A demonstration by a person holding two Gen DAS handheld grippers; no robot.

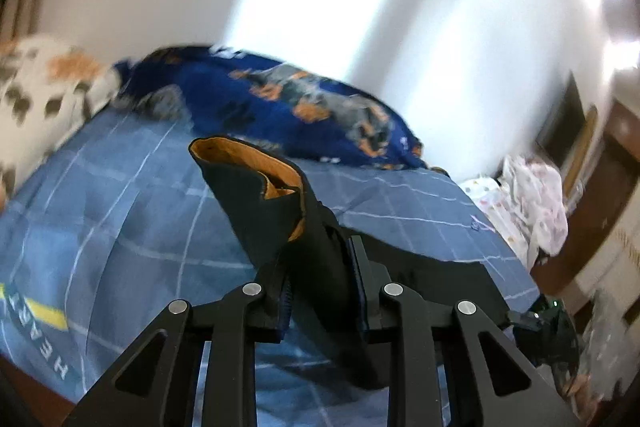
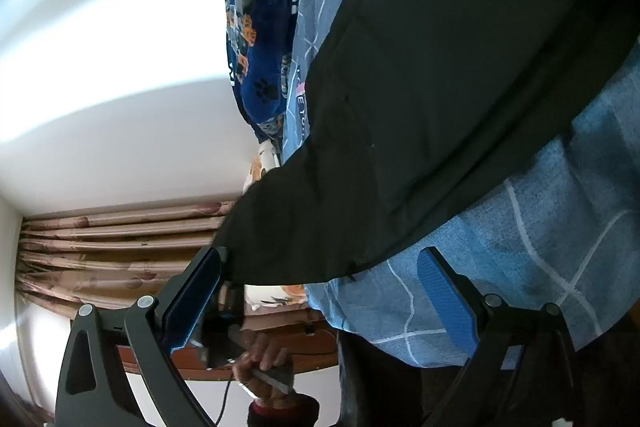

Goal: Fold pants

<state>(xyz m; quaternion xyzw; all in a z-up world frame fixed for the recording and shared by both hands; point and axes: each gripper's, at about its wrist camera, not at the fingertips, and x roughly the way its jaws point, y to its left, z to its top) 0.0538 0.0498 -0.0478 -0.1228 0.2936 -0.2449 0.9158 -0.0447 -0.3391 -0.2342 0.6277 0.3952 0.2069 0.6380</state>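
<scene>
The pants (image 1: pixel 276 211) are black with an orange-tan lining at the waistband. My left gripper (image 1: pixel 320 267) is shut on a bunch of the pants fabric and holds it raised above the blue bedsheet (image 1: pixel 120 211). In the right wrist view the pants (image 2: pixel 440 87) spread as a wide black sheet over the bedsheet (image 2: pixel 540 227). My right gripper (image 2: pixel 320 267) is open, its blue pads (image 2: pixel 448 299) wide apart, at the lower edge of the black fabric without gripping it.
A dark blue blanket (image 1: pixel 304 107) with dog prints lies bunched at the far side of the bed, beside a white patterned pillow (image 1: pixel 36 95). White printed cloth (image 1: pixel 532 203) lies past the bed's right edge. Curtains (image 2: pixel 112 251) and the person's left hand (image 2: pixel 264 367) show in the right wrist view.
</scene>
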